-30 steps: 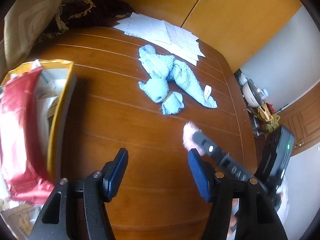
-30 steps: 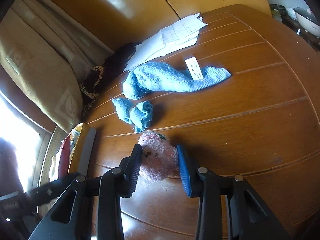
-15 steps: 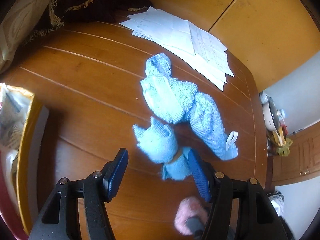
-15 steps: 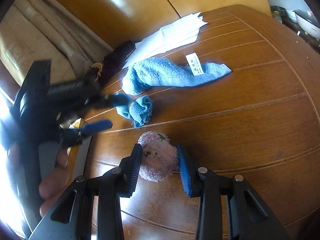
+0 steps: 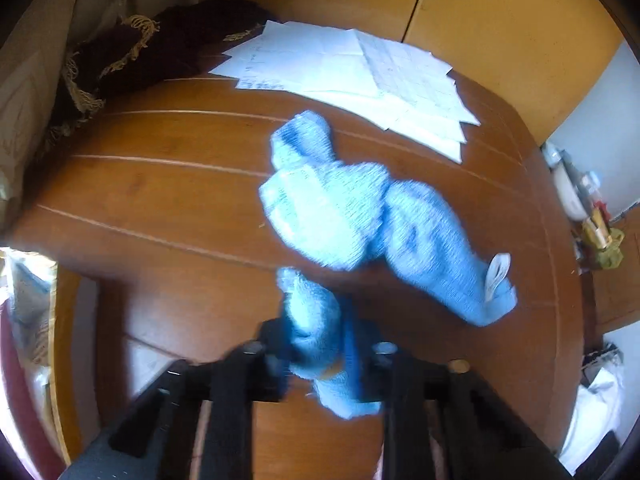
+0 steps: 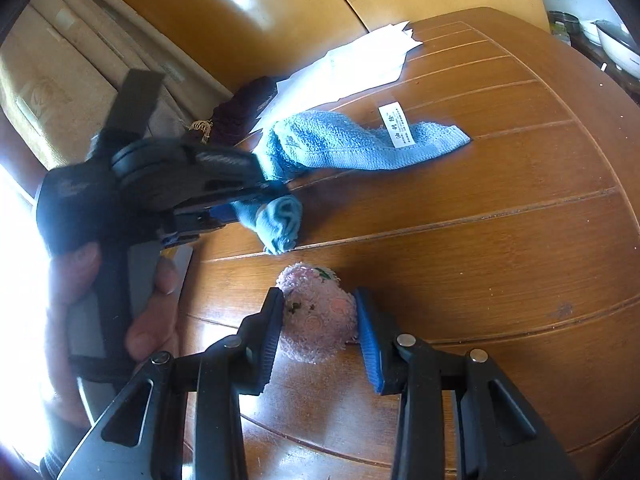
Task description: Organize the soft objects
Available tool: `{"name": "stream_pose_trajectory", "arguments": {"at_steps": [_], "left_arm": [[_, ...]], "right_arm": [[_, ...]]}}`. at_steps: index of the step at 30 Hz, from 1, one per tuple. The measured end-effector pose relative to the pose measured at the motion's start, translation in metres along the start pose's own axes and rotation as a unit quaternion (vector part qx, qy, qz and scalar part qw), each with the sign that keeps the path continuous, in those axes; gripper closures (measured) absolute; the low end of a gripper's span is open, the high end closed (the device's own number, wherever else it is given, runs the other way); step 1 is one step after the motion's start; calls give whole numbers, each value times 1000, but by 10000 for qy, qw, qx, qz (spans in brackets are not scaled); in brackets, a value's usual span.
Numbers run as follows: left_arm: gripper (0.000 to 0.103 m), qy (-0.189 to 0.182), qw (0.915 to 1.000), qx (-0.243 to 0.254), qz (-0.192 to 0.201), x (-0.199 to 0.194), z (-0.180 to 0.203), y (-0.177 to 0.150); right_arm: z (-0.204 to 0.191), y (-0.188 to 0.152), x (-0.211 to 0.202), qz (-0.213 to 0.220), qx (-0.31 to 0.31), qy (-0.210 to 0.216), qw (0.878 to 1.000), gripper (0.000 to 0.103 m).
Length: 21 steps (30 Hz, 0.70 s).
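Observation:
My left gripper (image 5: 320,348) is shut on a small rolled blue cloth (image 5: 316,320) on the wooden table (image 5: 160,200); it shows from the side in the right wrist view (image 6: 244,208), with the cloth (image 6: 280,220) at its tips. A larger blue towel (image 5: 360,216) with a white label lies just beyond (image 6: 352,144). My right gripper (image 6: 320,320) is shut on a pink fluffy ball (image 6: 316,316) resting on the table.
White papers (image 5: 352,76) lie at the table's far side, a dark fringed cloth (image 5: 132,52) at the far left. A yellow-rimmed box with red packaging (image 5: 32,320) stands at the left edge. Wooden cabinet doors (image 5: 480,12) stand behind.
My left gripper moved forward to the small blue cloth and closed on it. My right gripper stayed still, holding the pink ball.

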<state>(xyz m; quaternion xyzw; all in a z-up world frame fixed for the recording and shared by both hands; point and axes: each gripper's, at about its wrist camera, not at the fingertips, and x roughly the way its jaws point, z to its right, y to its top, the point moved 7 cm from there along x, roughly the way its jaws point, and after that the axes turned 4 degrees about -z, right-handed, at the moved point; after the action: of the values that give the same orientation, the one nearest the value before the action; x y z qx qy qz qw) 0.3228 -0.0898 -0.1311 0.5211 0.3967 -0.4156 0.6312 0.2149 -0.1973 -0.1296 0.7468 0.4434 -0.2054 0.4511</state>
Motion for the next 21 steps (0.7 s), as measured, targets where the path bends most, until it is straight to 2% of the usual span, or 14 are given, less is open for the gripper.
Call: {"name": "stream_pose_trajectory", "arguments": {"at_steps": [2,6,11,13,17,19,21], "left_arm": [[87,-193,9998,-33,-90,-6,-4,-9],[88,-256,9996,131,65,-21,-13,-26],[84,-617,9980,-105,-52,-31,-18,-36],[84,-611,9980,-155,48,-35,-18,-34],[79,-493,9988,62,-3,-31,-9,-33],[79,-406,9991,135,11,-31,-7,-35],[84,-505,9986,118,-49,-32,-6,-40]], "right_arm": [[0,1,0,1,-8,-3,10000,67],[-1,1,0,12,-45,-23,10000,67],[-1,-1,-1,22,-38,-1,10000,67],[-1,-1,-1,29,-23,15,10000,67],[0,-1,-1,37,-49,15,10000,67],[0,0,-1,38,-63,3,10000,67],[0,0,-1,37,-70,2,10000,67]]}}
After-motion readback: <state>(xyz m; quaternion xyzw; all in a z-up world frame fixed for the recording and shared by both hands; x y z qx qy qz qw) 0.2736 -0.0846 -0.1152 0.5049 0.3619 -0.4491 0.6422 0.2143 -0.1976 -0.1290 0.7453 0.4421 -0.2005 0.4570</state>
